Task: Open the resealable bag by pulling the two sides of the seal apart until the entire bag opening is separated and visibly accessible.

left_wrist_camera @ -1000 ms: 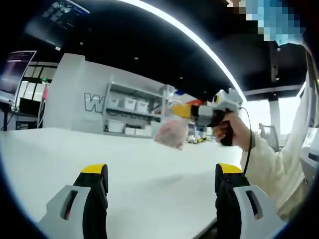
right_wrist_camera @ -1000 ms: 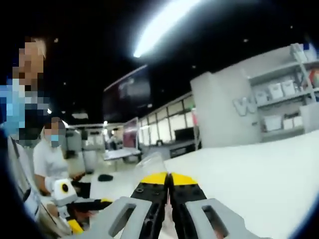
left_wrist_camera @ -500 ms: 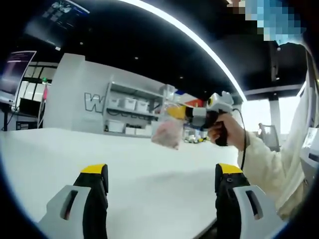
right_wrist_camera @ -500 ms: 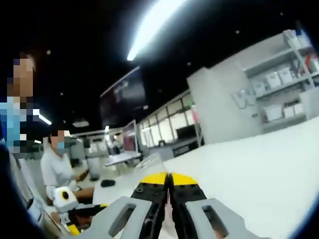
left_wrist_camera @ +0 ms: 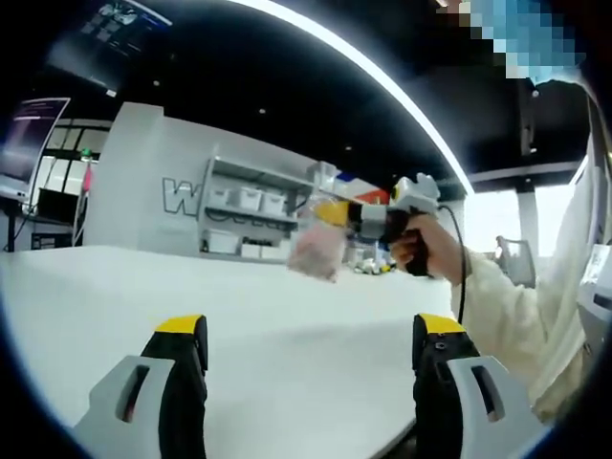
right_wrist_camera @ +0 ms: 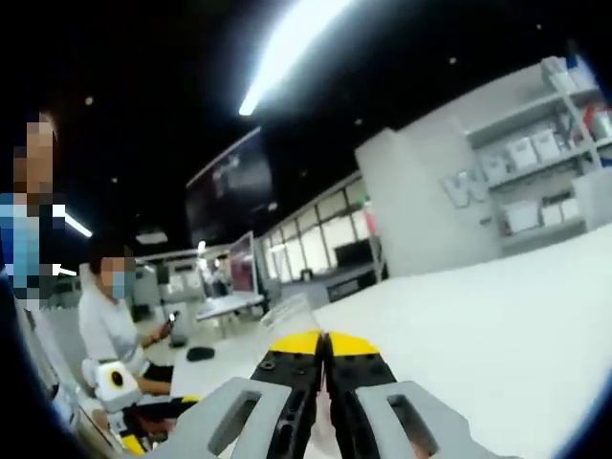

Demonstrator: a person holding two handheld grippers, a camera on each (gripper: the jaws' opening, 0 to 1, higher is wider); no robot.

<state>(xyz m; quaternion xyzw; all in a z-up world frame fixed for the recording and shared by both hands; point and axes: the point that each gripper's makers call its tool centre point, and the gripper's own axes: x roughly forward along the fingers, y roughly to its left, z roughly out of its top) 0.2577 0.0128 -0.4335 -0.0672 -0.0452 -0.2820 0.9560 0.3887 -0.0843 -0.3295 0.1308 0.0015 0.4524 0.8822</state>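
We hold the resealable bag up in the air with our right gripper, whose yellow-tipped jaws are pressed together on the bag's top edge; in the right gripper view the right gripper's tips meet with a clear flap of the bag rising just beyond them. The bag hangs downward from that pinch, its pinkish contents at the bottom, well above the white table. Our left gripper sits near and low, jaws spread wide with nothing between them. From those jaws the bag lies far ahead, higher, and about on their centre line. The bag's long axis looks vertical, with the seal running across its top, so we judge the left gripper must rise and reach forward to take the free side of the seal opposite the right gripper.
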